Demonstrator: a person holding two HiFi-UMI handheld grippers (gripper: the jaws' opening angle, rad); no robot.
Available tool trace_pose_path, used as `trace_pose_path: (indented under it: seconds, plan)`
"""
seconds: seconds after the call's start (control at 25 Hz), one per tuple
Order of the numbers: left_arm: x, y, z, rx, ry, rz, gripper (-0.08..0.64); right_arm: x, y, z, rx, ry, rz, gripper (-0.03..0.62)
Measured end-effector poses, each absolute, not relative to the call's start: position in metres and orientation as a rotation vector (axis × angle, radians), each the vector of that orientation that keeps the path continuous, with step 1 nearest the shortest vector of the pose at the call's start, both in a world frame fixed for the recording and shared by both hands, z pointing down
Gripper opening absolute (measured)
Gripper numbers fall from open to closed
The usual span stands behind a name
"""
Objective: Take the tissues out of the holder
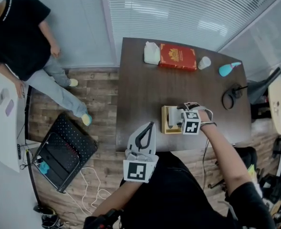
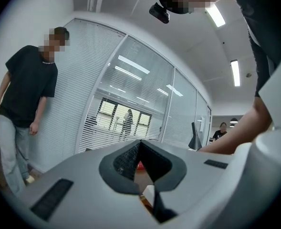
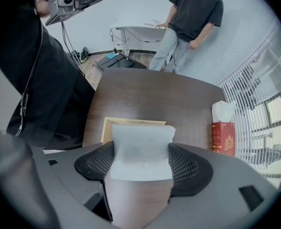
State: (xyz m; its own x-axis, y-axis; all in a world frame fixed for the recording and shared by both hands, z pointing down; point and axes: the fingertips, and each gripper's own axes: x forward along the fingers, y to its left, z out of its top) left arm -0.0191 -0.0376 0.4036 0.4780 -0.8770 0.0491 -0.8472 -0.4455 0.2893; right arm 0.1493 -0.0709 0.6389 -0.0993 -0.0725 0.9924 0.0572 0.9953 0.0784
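A light wooden holder [image 1: 164, 122] stands on the dark brown table [image 1: 145, 89] near its front edge. My right gripper [image 1: 177, 119] is over it, shut on a stack of white tissues [image 3: 142, 146] that rises between the jaws above the holder [image 3: 109, 126]. The tissues [image 1: 173, 117] show as a pale block beside the marker cube. My left gripper [image 1: 148, 128] hangs at the table's front edge, left of the holder, jaws shut with nothing between them. In the left gripper view the left gripper [image 2: 140, 152] points up over the table toward the blinds.
At the table's far edge sit a red tissue box [image 1: 178, 57], a white jug [image 1: 151, 53], a small white cup [image 1: 204, 62] and a teal object [image 1: 227, 68]. A black looped cable [image 1: 231, 97] lies at right. A person [image 1: 21, 37] stands left of the table, near a black case [image 1: 64, 149] on the floor.
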Motion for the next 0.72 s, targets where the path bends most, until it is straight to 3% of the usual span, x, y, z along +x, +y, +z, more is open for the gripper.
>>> trace_pose_path:
  seconds: [0.72]
  plan:
    - [0.013,-0.080,0.405,2.460,-1.454,-0.163,-0.002,0.164,-0.103,0.631,-0.016,-1.685,-0.119,0.368]
